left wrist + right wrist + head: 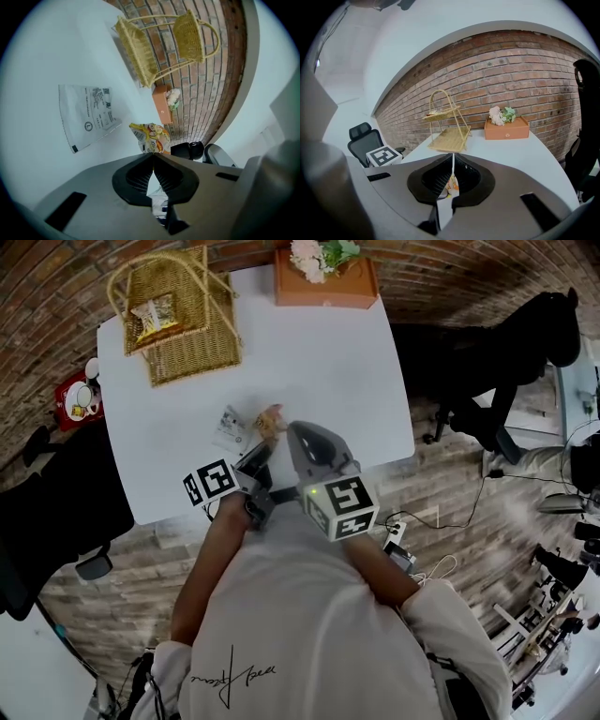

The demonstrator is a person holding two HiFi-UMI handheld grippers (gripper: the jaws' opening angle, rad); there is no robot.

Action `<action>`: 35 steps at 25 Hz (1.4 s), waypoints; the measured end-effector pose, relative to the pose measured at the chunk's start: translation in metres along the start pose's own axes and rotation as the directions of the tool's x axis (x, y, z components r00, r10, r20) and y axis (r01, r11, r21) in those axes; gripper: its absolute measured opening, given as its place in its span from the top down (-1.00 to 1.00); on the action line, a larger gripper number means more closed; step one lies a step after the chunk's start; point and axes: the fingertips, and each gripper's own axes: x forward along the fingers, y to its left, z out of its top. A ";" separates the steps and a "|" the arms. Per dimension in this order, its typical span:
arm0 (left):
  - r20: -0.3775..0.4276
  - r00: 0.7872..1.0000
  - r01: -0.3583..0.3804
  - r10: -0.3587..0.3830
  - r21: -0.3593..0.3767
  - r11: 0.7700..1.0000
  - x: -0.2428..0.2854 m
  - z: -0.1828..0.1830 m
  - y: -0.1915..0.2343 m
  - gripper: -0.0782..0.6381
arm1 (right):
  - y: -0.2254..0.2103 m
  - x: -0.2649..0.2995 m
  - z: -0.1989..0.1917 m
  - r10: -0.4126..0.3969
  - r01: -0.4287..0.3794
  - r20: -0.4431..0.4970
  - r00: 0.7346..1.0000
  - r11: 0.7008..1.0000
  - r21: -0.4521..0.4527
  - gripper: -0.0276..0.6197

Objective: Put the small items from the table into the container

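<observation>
White table (328, 362); left gripper (153, 155) tight on yellow snack packet (152, 136); right gripper (452, 157) closed; sachet (86, 115) print illegible

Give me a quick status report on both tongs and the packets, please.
Left tongs shut on yellow snack packet. Right tongs shut, empty. White sachet lying on table; nothing blocks wicker basket.

The basket (187, 329) sits far left on the table (319, 371), box (325, 282) far right, sachet (230, 427) nearer, beside the snack packet (270, 420)
</observation>
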 end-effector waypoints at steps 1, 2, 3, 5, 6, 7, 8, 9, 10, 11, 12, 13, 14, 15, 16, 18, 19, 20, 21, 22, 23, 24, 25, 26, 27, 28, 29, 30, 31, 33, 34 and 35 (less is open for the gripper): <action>0.005 1.000 0.002 -0.002 0.018 1.000 -0.001 0.001 -0.004 0.74 | 0.000 0.000 0.001 0.001 -0.001 0.002 1.000 1.000 -0.001 0.85; 0.011 1.000 0.004 -0.004 0.033 0.999 -0.003 0.002 -0.007 0.74 | 0.001 -0.001 0.001 0.003 -0.003 0.004 1.000 1.000 -0.001 0.85; 0.019 1.000 0.006 -0.007 0.047 0.999 -0.004 0.004 -0.010 0.74 | 0.002 -0.001 0.001 0.006 -0.006 0.006 1.000 1.000 -0.001 0.85; 0.037 0.999 0.010 -0.012 0.069 0.998 -0.007 0.008 -0.013 0.75 | 0.004 -0.001 0.002 0.013 -0.013 0.010 1.000 1.000 -0.003 0.85; 0.045 0.999 0.011 -0.014 0.074 0.997 -0.008 0.011 -0.015 0.75 | 0.006 0.000 0.003 0.018 -0.018 0.012 1.000 1.000 -0.004 0.85; 0.052 0.999 0.012 -0.016 0.077 0.997 -0.009 0.013 -0.015 0.75 | 0.007 0.000 0.003 0.022 -0.022 0.014 1.000 1.000 -0.005 0.85; 0.058 0.998 0.012 -0.016 0.080 0.997 -0.010 0.015 -0.017 0.75 | 0.008 0.001 0.004 0.027 -0.027 0.015 1.000 1.000 -0.006 0.85; 0.065 0.998 0.011 -0.017 0.085 0.996 -0.011 0.016 -0.018 0.75 | 0.009 0.001 0.005 0.032 -0.031 0.017 0.999 0.999 -0.007 0.85; 0.072 0.997 0.010 -0.016 0.093 0.996 -0.012 0.018 -0.019 0.75 | 0.010 0.002 0.006 0.036 -0.036 0.019 0.999 0.999 -0.009 0.85; 0.078 0.997 0.008 -0.016 0.101 0.995 -0.013 0.020 -0.020 0.75 | 0.011 0.002 0.007 0.040 -0.040 0.020 0.999 0.999 -0.011 0.85; 0.084 0.996 0.007 -0.016 0.108 0.994 -0.014 0.022 -0.021 0.75 | 0.012 0.002 0.008 0.043 -0.043 0.023 0.999 0.999 -0.013 0.85; 0.089 0.996 0.006 -0.016 0.114 0.993 -0.015 0.024 -0.022 0.75 | 0.013 0.003 0.008 0.047 -0.047 0.025 0.999 0.999 -0.015 0.85; 0.094 0.995 0.006 -0.017 0.118 0.993 -0.016 0.026 -0.023 0.75 | 0.014 0.003 0.009 0.051 -0.050 0.027 0.998 0.999 -0.017 0.85; 0.100 0.995 0.005 -0.018 0.122 0.992 -0.017 0.027 -0.024 0.75 | 0.015 0.003 0.010 0.055 -0.054 0.029 0.998 0.998 -0.020 0.85; 0.106 0.994 0.005 -0.019 0.126 0.992 -0.018 0.029 -0.025 0.75 | 0.016 0.004 0.011 0.059 -0.059 0.031 0.998 0.998 -0.023 0.85; 0.118 0.993 0.006 -0.022 0.132 0.991 -0.021 0.032 -0.028 0.75 | 0.019 0.005 0.015 0.069 -0.068 0.038 0.997 0.997 -0.028 0.85; 0.124 0.992 0.007 -0.023 0.135 0.991 -0.022 0.034 -0.029 0.75 | 0.020 0.006 0.016 0.073 -0.072 0.041 0.996 0.997 -0.030 0.85; 0.129 0.991 0.007 -0.025 0.138 0.990 -0.023 0.036 -0.030 0.75 | 0.021 0.006 0.018 0.077 -0.076 0.044 0.996 0.997 -0.031 0.85; 0.135 0.991 0.007 -0.026 0.141 0.990 -0.024 0.038 -0.031 0.75 | 0.022 0.007 0.019 0.081 -0.080 0.046 0.996 0.996 -0.032 0.85; 0.140 0.990 0.007 -0.028 0.144 0.990 -0.025 0.040 -0.032 0.75 | 0.023 0.008 0.020 0.085 -0.084 0.047 0.995 0.996 -0.034 0.85; 0.146 0.989 0.007 -0.029 0.146 0.989 -0.026 0.042 -0.033 0.75 | 0.024 0.009 0.020 0.089 -0.088 0.048 0.995 0.996 -0.035 0.85; 0.151 0.988 0.008 -0.030 0.147 0.989 -0.028 0.044 -0.033 0.75 | 0.026 0.010 0.021 0.093 -0.092 0.048 0.994 0.995 -0.036 0.85; 0.156 0.987 0.008 -0.032 0.148 0.989 -0.029 0.046 -0.034 0.75 | 0.027 0.010 0.022 0.097 -0.096 0.050 0.994 0.995 -0.037 0.85; 0.160 0.987 0.009 -0.033 0.150 0.989 -0.030 0.047 -0.035 0.75 | 0.028 0.011 0.023 0.101 -0.100 0.052 0.993 0.994 -0.038 0.85; 0.164 0.986 0.008 -0.033 0.152 0.988 -0.031 0.049 -0.035 0.75 | 0.029 0.012 0.024 0.106 -0.104 0.056 0.993 0.994 -0.038 0.85; 0.167 0.985 0.006 -0.033 0.156 0.988 -0.033 0.051 -0.036 0.75 | 0.031 0.013 0.026 0.111 -0.109 0.059 0.992 0.993 -0.035 0.85; 0.172 0.985 0.004 -0.031 0.158 0.987 -0.034 0.053 -0.036 0.75 | 0.032 0.014 0.027 0.117 -0.115 0.061 0.991 0.993 -0.029 0.85; 0.177 0.984 0.003 -0.031 0.157 0.988 -0.036 0.055 -0.036 0.75 | 0.034 0.015 0.028 0.124 -0.123 0.062 0.990 0.992 -0.020 0.85; 0.184 0.982 0.005 -0.034 0.152 0.988 -0.037 0.058 -0.036 0.75 | 0.036 0.016 0.029 0.131 -0.130 0.062 0.989 0.991 -0.012 0.85; 0.202 0.978 0.020 -0.046 0.130 0.991 -0.040 0.064 -0.037 0.75 | 0.039 0.019 0.030 0.141 -0.141 0.061 0.988 0.990 -0.011 0.85; 0.212 0.976 0.026 -0.051 0.122 0.992 -0.042 0.068 -0.037 0.75 | 0.040 0.020 0.031 0.145 -0.144 0.061 0.988 0.989 -0.015 0.85; 0.219 0.974 0.027 -0.053 0.121 0.992 -0.043 0.071 -0.037 0.75 | 0.041 0.021 0.032 0.148 -0.147 0.062 0.987 0.989 -0.019 0.85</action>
